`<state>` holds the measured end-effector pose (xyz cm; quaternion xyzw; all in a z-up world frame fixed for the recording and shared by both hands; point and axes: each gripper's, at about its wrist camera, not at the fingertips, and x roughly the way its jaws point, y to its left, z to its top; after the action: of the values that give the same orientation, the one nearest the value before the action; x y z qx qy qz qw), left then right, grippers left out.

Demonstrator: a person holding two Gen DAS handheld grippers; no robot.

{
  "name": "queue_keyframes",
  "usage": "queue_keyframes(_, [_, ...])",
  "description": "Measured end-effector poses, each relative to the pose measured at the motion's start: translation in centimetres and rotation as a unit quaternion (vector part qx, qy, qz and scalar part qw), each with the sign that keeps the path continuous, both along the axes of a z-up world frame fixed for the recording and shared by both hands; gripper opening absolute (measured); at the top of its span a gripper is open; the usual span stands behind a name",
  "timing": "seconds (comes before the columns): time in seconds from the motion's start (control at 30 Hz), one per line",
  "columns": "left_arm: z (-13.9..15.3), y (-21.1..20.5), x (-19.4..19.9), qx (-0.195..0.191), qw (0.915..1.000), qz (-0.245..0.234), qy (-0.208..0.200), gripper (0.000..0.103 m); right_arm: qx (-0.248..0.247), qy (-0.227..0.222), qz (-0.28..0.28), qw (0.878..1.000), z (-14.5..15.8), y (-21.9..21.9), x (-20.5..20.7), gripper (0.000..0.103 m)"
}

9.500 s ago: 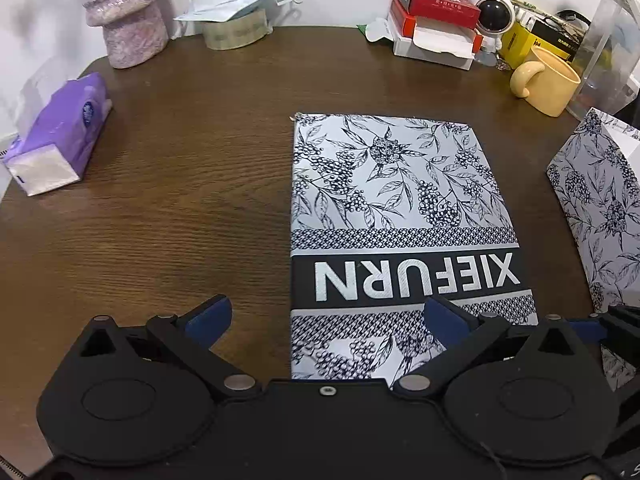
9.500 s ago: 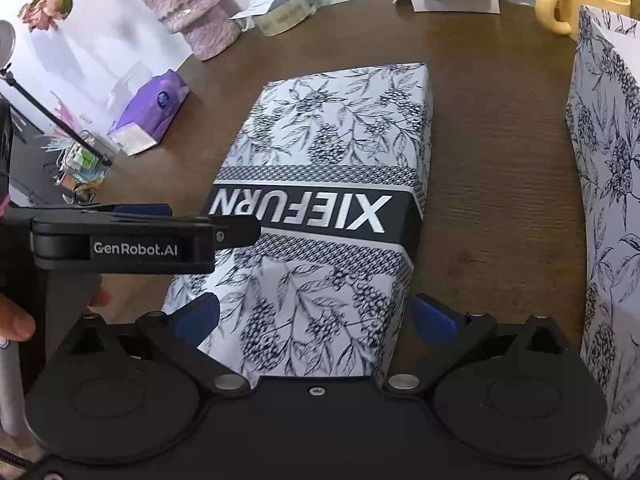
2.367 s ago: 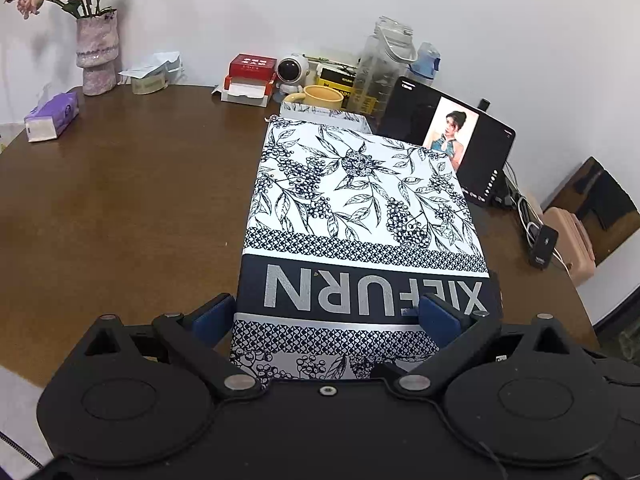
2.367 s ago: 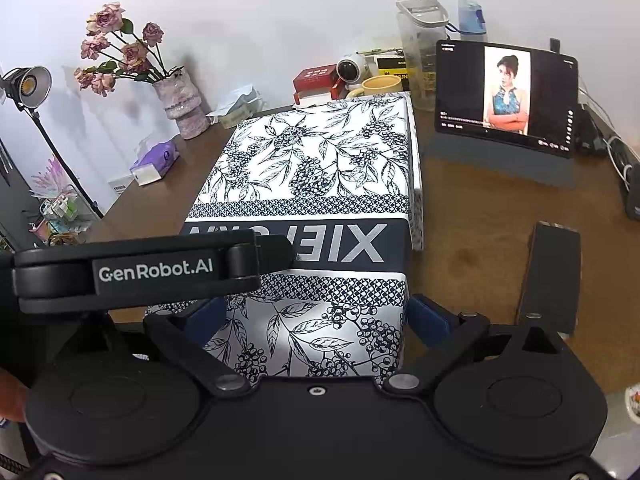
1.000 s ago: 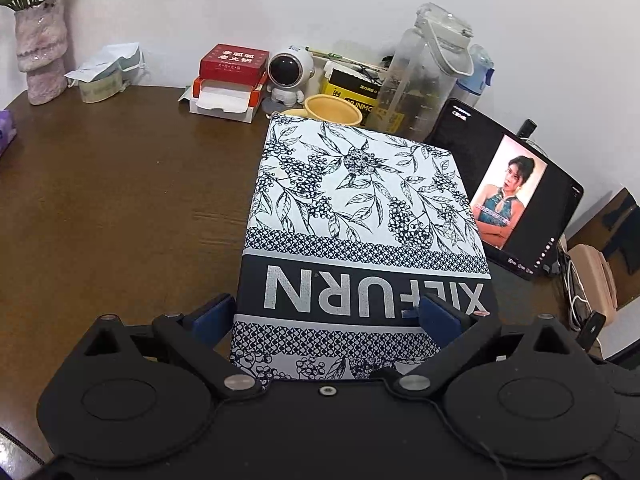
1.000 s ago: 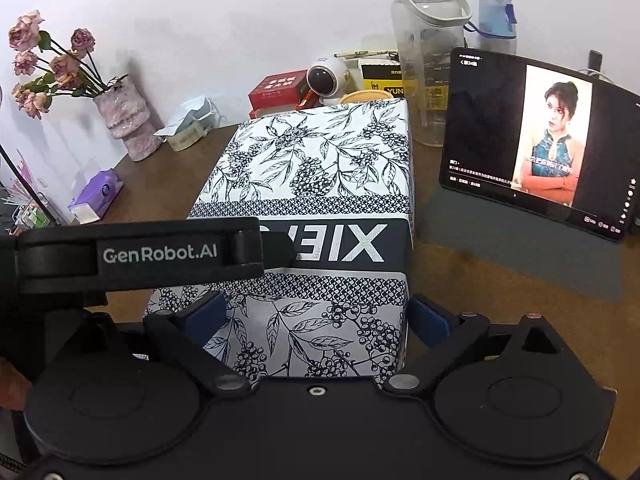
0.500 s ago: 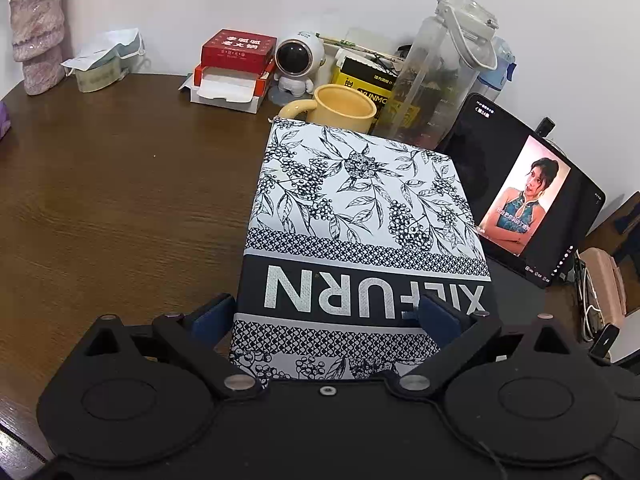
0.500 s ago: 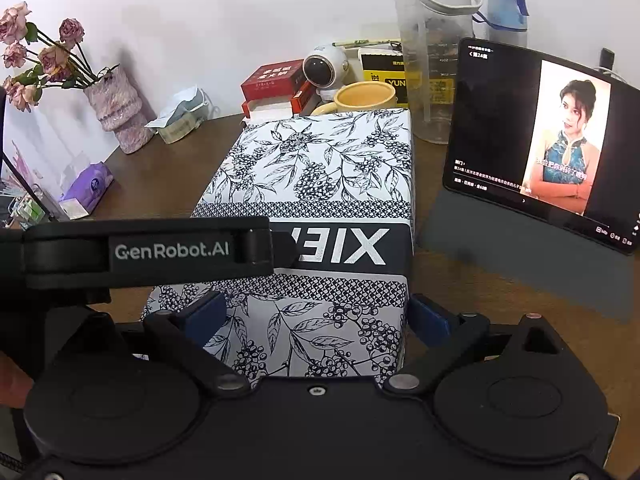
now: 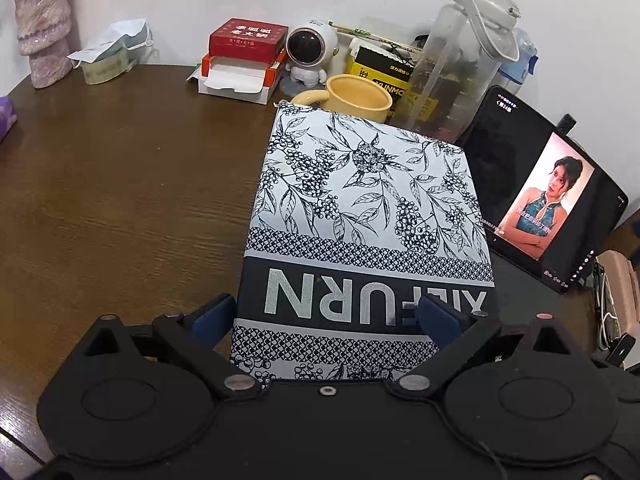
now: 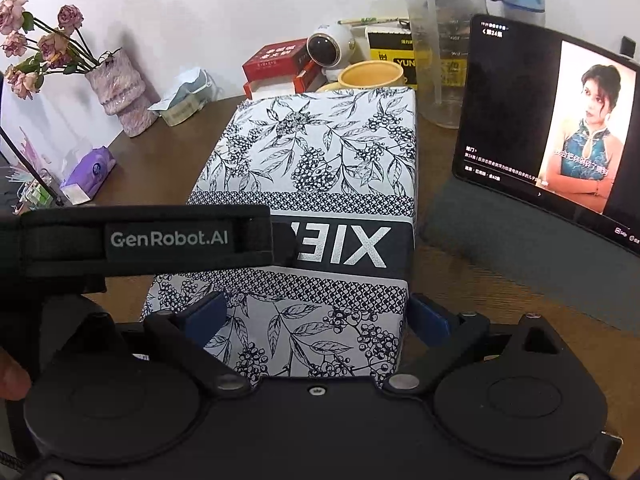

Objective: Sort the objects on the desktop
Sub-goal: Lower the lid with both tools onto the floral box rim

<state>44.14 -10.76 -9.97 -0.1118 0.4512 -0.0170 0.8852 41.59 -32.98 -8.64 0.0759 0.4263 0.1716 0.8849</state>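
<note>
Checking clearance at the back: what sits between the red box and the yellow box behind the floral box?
A small white astronaut-shaped figure stands between the red box and the yellow box, with the yellow mug just in front. Both wrist views show it.

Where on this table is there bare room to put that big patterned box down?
The widest bare wood lies left of the patterned box, between it, the vase and the purple tissue pack. The back edge is crowded: red box, yellow mug, jug, with the tablet at right.
</note>
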Motion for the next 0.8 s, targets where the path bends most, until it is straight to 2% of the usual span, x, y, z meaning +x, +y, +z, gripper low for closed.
queue_keyframes(0.57, [-0.1,0.2,1.5,-0.004,0.9999,-0.005,0.013,0.100,0.011,0.013,0.008,1.000,-0.2,-0.6,1.6,0.098])
queue_keyframes(0.8, [0.4,0.5,2.1,-0.007,0.9997,-0.019,0.011,0.100,0.014,0.014,0.017,1.000,0.2,-1.2,2.3,0.091])
